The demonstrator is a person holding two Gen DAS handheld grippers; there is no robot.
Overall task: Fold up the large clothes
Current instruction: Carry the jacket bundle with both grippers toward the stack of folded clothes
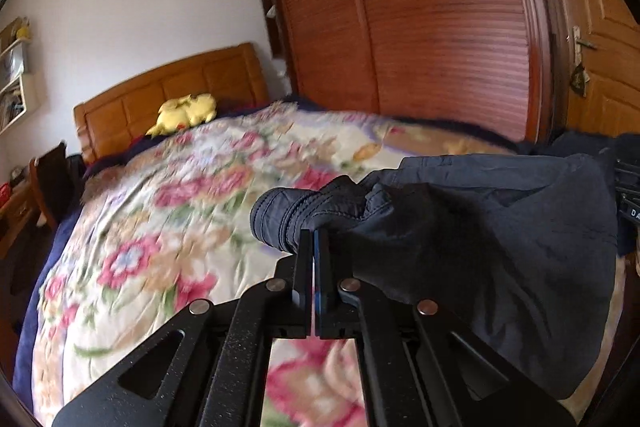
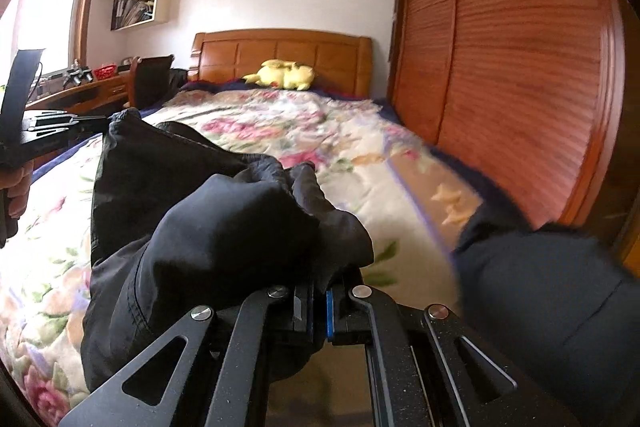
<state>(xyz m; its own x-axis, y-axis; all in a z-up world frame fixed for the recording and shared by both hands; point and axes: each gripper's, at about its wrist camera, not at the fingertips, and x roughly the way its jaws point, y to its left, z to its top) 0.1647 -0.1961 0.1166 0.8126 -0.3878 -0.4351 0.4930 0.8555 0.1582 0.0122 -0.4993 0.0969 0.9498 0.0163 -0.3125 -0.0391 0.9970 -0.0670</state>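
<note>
Tongs number two, garment one: the left tongs (image 1: 312,239) are clamped shut on a stitched hem of the dark navy garment (image 1: 480,227), and the right tongs (image 2: 319,287) are pinched shut on another bunched edge of it (image 2: 224,227). It hangs stretched between them above the floral bedspread (image 1: 180,207), its long axis running across the bed. One yellow plush toy (image 2: 284,75) lies by the wooden headboard (image 2: 280,53); a slatted wardrobe (image 2: 520,47) fills the right.

Dark garment (image 1: 480,227) matt cloth; headboard (image 1: 172,95) glossy wood.
</note>
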